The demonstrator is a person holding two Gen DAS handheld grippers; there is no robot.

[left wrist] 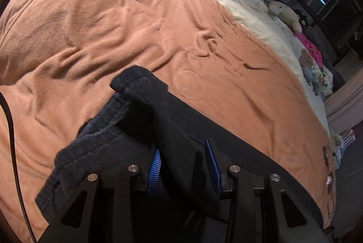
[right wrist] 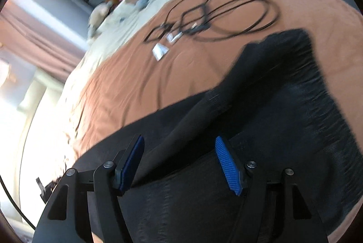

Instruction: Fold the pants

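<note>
Left wrist view is showing the dark pants lying limp on the bed's near edge, soft, floppy denim, best pinched at hem or waistband seams. A fold is rising between the left gripper, narrowly parted, pads seemingly not pressing. The right gripper is gaping wide over cloth, holding nothing, on the orange blanket.

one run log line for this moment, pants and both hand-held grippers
dark denim pants: on orange blanket | left hand-held gripper: open, fold between pads | right hand-held gripper: open, over pants
</note>
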